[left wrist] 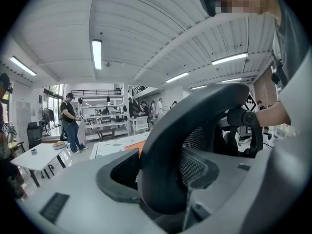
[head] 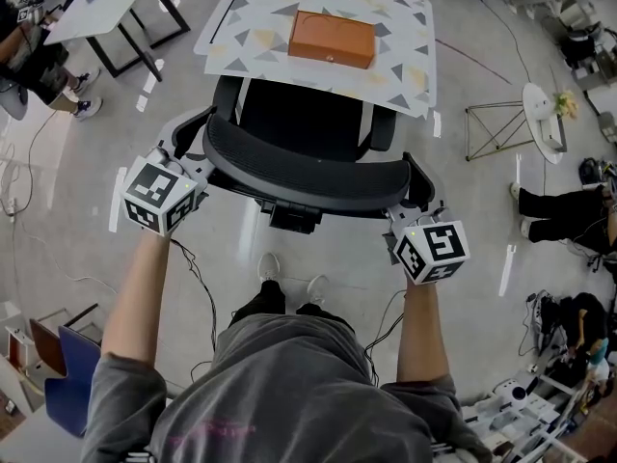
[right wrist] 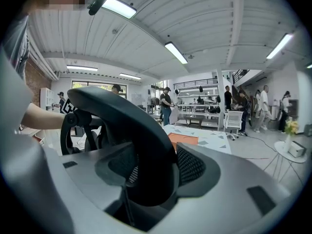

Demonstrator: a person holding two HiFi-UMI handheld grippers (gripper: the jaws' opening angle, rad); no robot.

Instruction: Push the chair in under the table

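Jaws L+R tight round chair back [head: 308,165]

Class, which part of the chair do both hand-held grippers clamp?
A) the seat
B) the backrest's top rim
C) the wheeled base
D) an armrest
B: the left hand-held gripper and right hand-held gripper each have jaws shut on the chair at its backrest rim.

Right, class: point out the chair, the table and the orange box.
chair [head: 308,170], head view, backrest rim.
table [head: 249,25], head view, bare patterned top.
orange box [head: 331,39], head view, top face.
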